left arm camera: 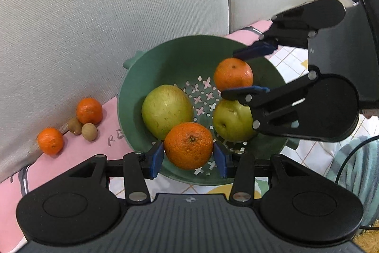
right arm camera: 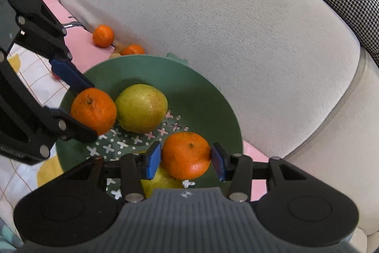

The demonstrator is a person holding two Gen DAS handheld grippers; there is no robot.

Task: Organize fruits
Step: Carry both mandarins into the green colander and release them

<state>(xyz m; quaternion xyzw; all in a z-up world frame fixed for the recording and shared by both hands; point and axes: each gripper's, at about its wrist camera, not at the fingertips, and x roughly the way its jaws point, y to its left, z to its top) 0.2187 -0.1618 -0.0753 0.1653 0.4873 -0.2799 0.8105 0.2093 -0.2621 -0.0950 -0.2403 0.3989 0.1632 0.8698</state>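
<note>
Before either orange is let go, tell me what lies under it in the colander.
Nothing blocks the left gripper: its orange hangs over bare colander floor beside the big pear. The right gripper holds its orange over the second pear.

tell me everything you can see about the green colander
The green colander is a round, matte, plastic-looking bowl with cross-shaped and round holes in its bottom and a small lug handle on the rim. It sits upright on a pink cloth, close to a pale cushion. Two yellow-green pears lie in it. Over it, the left gripper and the right gripper each hold an orange.
</note>
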